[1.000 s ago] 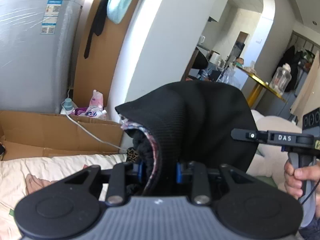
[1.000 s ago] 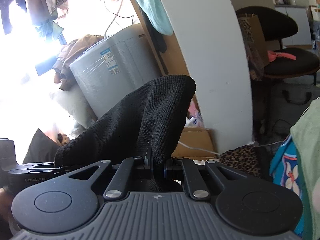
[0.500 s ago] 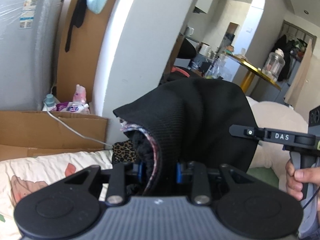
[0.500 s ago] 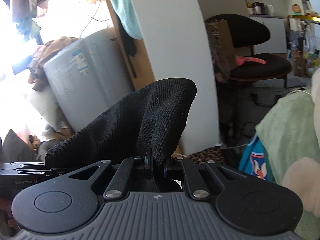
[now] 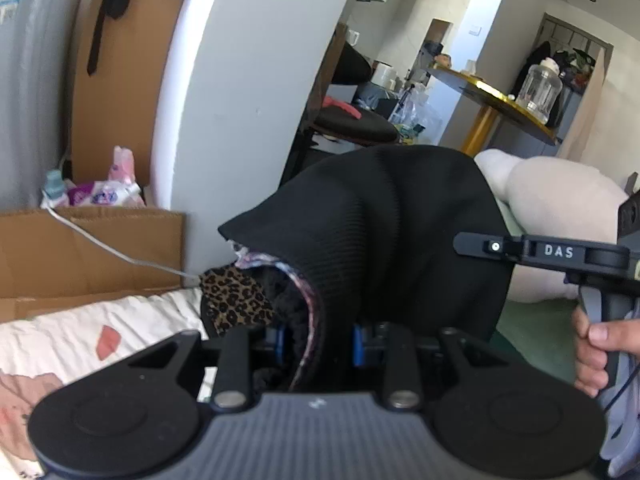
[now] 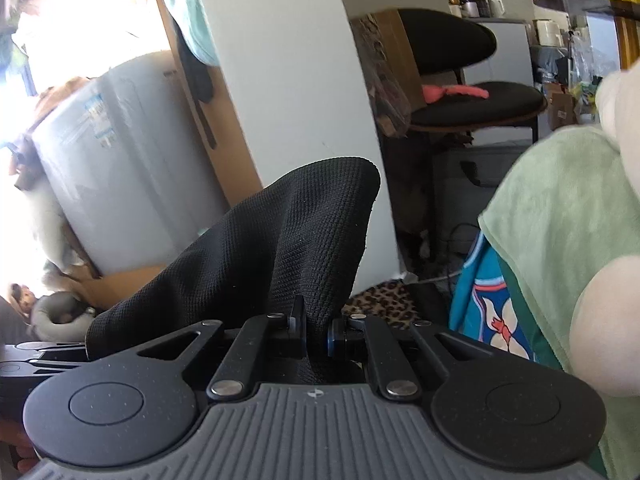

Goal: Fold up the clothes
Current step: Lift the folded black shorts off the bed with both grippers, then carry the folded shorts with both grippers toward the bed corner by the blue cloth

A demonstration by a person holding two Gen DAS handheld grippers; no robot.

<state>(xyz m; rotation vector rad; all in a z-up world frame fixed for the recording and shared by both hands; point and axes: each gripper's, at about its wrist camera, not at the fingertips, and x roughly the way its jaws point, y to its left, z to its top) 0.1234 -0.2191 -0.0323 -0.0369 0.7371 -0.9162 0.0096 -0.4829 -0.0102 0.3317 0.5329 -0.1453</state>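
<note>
A black knitted garment (image 5: 400,240) with a patterned inner hem bulges up between the two grippers. My left gripper (image 5: 318,340) is shut on a thick bunched fold of it. In the right wrist view the same black garment (image 6: 280,248) rises from my right gripper (image 6: 316,334), whose blue pads pinch a thin edge of the cloth. The other gripper's handle, marked DAS (image 5: 560,252), shows at the right of the left wrist view, held by a person's hand (image 5: 596,348). The rest of the garment hangs out of sight below.
A bed sheet with pink patches (image 5: 92,332) lies low left, a leopard-print cloth (image 5: 236,300) beyond it. A cardboard box (image 5: 80,248), a white pillar (image 5: 248,92) and a grey appliance (image 6: 120,160) stand behind. A green towel (image 6: 560,240) and pale cushions (image 5: 560,208) are at the right.
Both grippers have sunk lower with the black garment still held; the bed sheet and leopard cloth have come closer, and the room behind has slid upward in both views.
</note>
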